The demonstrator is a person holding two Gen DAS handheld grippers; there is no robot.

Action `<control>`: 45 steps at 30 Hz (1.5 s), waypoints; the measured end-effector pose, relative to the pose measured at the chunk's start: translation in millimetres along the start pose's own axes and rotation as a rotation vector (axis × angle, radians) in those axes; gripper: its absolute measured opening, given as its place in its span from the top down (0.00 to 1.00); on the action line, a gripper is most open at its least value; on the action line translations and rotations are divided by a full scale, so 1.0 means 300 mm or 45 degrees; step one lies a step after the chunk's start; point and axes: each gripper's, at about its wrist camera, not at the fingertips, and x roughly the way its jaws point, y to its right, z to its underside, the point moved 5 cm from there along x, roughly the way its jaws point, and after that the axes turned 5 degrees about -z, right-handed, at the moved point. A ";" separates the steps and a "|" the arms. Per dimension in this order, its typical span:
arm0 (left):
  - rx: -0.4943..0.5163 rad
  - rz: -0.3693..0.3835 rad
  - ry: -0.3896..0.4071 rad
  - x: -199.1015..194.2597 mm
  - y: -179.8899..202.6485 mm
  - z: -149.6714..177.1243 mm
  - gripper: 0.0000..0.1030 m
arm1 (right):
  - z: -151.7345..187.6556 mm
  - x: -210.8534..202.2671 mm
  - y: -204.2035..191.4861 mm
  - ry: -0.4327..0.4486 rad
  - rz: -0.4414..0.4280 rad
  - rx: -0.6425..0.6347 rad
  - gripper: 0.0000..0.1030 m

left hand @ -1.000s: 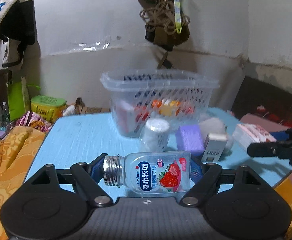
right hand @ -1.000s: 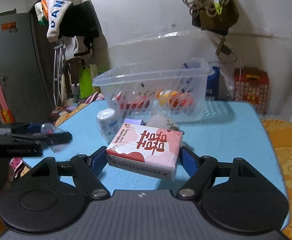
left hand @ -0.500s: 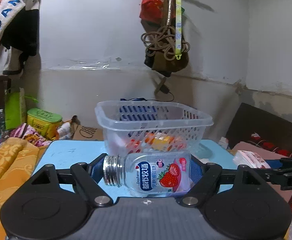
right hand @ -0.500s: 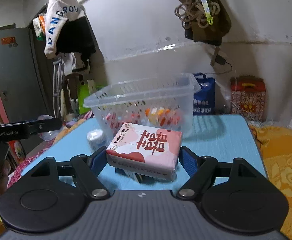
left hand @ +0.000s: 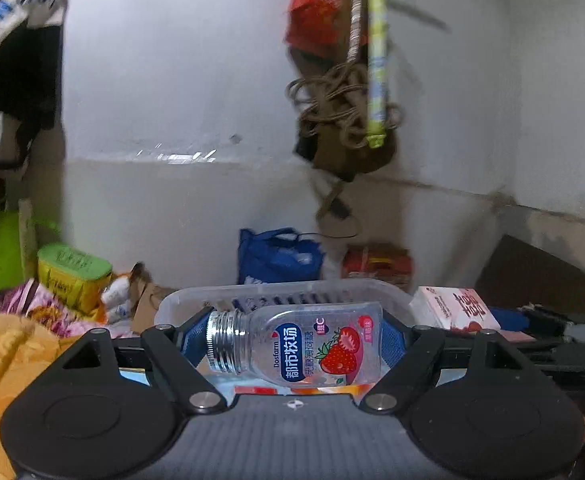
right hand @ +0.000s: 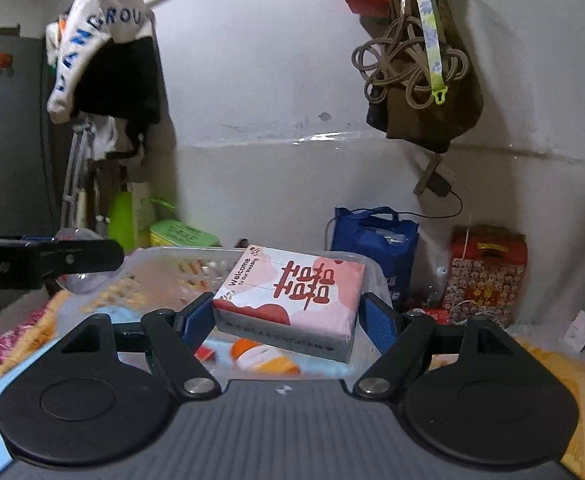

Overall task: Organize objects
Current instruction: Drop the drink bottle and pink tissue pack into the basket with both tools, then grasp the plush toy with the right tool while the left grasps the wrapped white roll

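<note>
My left gripper [left hand: 292, 338] is shut on a clear strawberry candy bottle [left hand: 304, 348] with a silver cap, held sideways just above the clear plastic basket [left hand: 252, 294]. My right gripper [right hand: 286, 312] is shut on a pink and white tissue pack [right hand: 288, 300], held over the same basket [right hand: 164, 264]. The tissue pack also shows at the right in the left wrist view [left hand: 452, 308]. The left gripper's finger shows as a black bar at the left of the right wrist view [right hand: 52, 264]. Orange and white items [right hand: 260, 358] lie inside the basket.
A blue bag [right hand: 372, 240] and a red box [right hand: 486, 272] stand by the far wall. A green-lidded box [left hand: 72, 272] and orange cloth [left hand: 8, 360] lie at the left. Ropes and a bag [right hand: 412, 76] hang on the wall.
Both grippers have risen and moved forward with their loads, from above the blue table to over the basket. The items on the table have dropped out of view.
</note>
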 end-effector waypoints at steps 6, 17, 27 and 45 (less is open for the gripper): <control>0.064 -0.122 -0.054 0.136 -0.001 0.014 0.00 | 0.013 0.020 -0.031 0.016 0.084 -0.101 0.00; -0.021 -0.008 -0.059 -0.138 -0.056 0.235 0.00 | 0.319 -0.294 -0.081 -0.117 -0.147 0.346 0.00; -0.121 -0.037 -0.237 -0.111 -0.125 0.372 0.00 | 0.411 -0.373 -0.007 -0.164 -0.084 0.487 0.22; -0.112 -0.088 -0.300 -0.075 -0.126 0.449 0.00 | 0.398 -0.171 -0.123 -0.230 -0.116 0.361 0.09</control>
